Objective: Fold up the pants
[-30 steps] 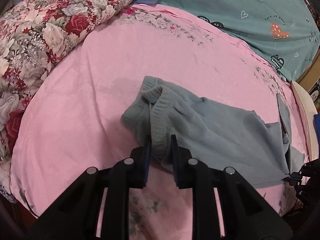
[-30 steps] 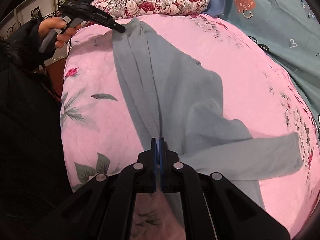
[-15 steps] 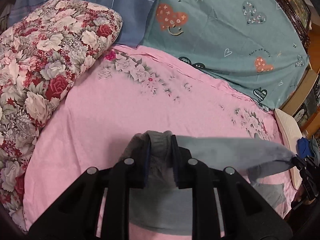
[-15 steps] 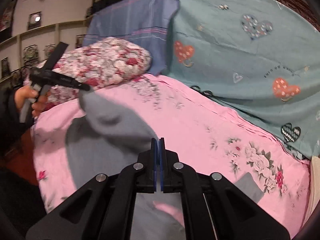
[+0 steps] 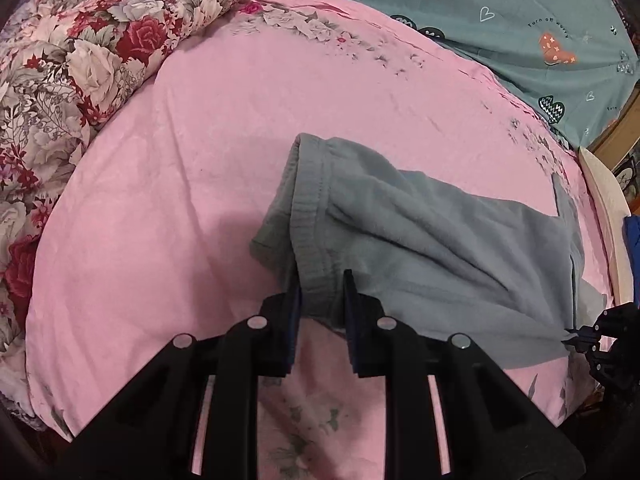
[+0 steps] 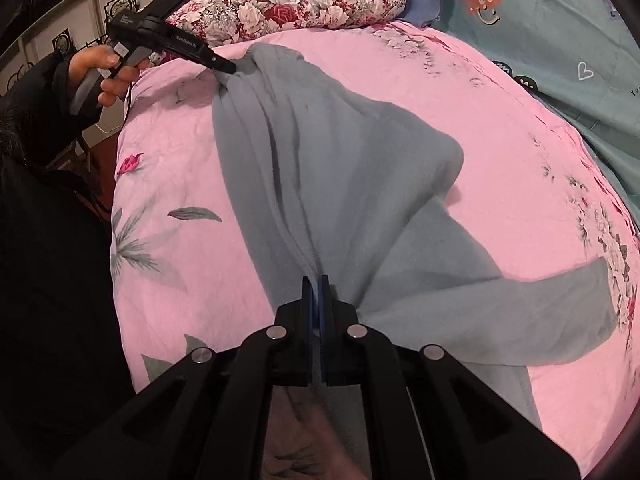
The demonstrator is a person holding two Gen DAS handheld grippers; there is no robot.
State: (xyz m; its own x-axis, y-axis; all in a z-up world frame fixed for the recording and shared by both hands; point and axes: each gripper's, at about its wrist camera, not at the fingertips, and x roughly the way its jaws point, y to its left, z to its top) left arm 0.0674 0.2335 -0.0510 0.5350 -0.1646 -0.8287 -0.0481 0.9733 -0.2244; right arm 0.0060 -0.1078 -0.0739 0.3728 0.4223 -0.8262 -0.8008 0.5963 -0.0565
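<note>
Grey-blue fleece pants point(image 5: 440, 240) lie spread across the pink bedsheet point(image 5: 160, 200). My left gripper point(image 5: 320, 288) is shut on the bunched ribbed waistband point(image 5: 312, 216), which fills the gap between its pads. In the right wrist view the same left gripper point(image 6: 230, 68) shows at the top left, held by a hand point(image 6: 100, 68), pinching the far end of the pants point(image 6: 340, 168). My right gripper point(image 6: 318, 280) is shut on a thin fold of the fabric, which fans out from its tips. One leg point(image 6: 560, 312) trails off to the right. The right gripper point(image 5: 572, 336) also shows at the right edge of the left wrist view.
A rolled floral quilt point(image 5: 80, 60) lies along the left and far side of the bed. A teal sheet with hearts point(image 5: 520, 20) hangs behind. The bed's pale edge point(image 5: 608, 208) runs at the right. A person's dark sleeve point(image 6: 40, 120) is at the left of the right wrist view.
Half a second ago both grippers held the pants raised off the bed. Now both are back down and the pants lie on the sheet, spread flatter than one second ago.
</note>
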